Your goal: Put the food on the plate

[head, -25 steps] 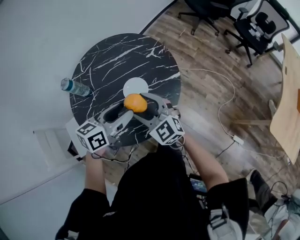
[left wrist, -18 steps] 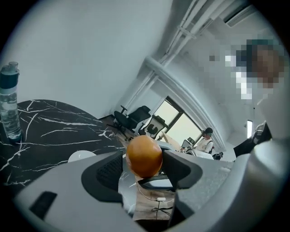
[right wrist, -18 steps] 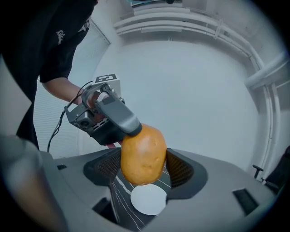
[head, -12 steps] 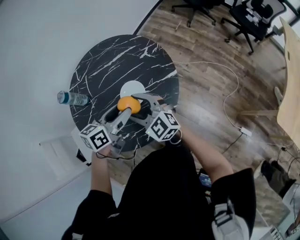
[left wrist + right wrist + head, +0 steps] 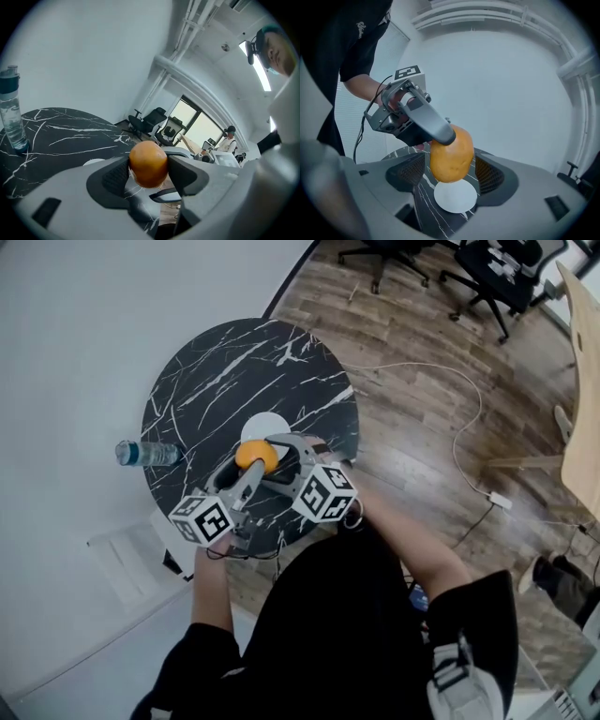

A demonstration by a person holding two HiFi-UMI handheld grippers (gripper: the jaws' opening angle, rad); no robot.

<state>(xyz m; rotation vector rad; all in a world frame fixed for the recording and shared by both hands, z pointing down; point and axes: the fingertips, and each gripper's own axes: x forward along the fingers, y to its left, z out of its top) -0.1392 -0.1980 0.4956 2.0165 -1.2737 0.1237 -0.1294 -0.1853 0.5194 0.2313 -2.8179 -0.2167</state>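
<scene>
1. Black with white marble veins, the round desk (image 5: 216, 371) fills the head view and stands on a wooden floor (image 5: 412, 409) where a white cable (image 5: 464, 418) trails. A small round white plate (image 5: 267, 423) lies about at the desk's centre. A clear plastic water bottle with a dark cap (image 5: 145, 454) lies on its side at the desk's left edge. Just on the near side of the plate, an orange rounded piece of food (image 5: 256, 456) overlaps the plate's near rim. The left gripper (image 5: 249, 465) reaches it from the near-left edge. The right gripper (image 5: 281, 460) reaches in from the near-right edge, close beside it.

2. Left gripper view: the left gripper (image 5: 147, 171) is clamped on the orange food (image 5: 147, 164), both jaws pressing its sides, and holds it clear of the desk (image 5: 61, 136). The bottle (image 5: 11, 117) shows at the far left, and the pale plate (image 5: 93, 162) shows low behind the left jaw. Black office chairs (image 5: 150, 123) stand beyond the desk's far edge.

3. Right gripper view: the right gripper (image 5: 451, 178) has its jaws spread wide, with the food (image 5: 452, 157) between them and a gap on each side. One grey finger (image 5: 426, 117) of the left gripper lies against the food's upper left. The white plate (image 5: 457, 199) sits on the desk right below the food, empty.
</scene>
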